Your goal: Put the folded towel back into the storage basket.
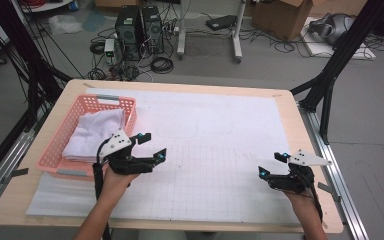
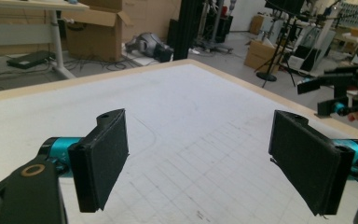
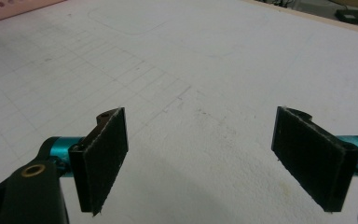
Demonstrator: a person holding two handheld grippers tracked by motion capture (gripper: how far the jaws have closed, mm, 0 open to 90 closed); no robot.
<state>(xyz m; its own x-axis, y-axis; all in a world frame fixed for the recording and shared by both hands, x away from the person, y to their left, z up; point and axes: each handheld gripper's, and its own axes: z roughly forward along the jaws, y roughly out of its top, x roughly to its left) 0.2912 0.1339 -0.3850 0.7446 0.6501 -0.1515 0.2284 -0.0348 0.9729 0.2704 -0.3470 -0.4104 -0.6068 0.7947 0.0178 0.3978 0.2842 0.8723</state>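
A pink basket (image 1: 55,137) sits at the table's left with a folded white towel (image 1: 94,134) inside. My left gripper (image 1: 151,145) hovers just right of the basket, open, nothing between its jaws; in the left gripper view (image 2: 198,161) the white mat lies beyond them. My right gripper (image 1: 272,164) is near the table's right front edge, open and empty; in the right gripper view (image 3: 200,158) it hangs over the gridded mat. The right gripper also appears far off in the left gripper view (image 2: 335,95).
A white gridded mat (image 1: 210,150) covers most of the wooden table (image 1: 300,120). The pink basket's corner (image 3: 9,10) appears at the top left of the right gripper view. Computers, cables and cardboard boxes lie on the floor beyond.
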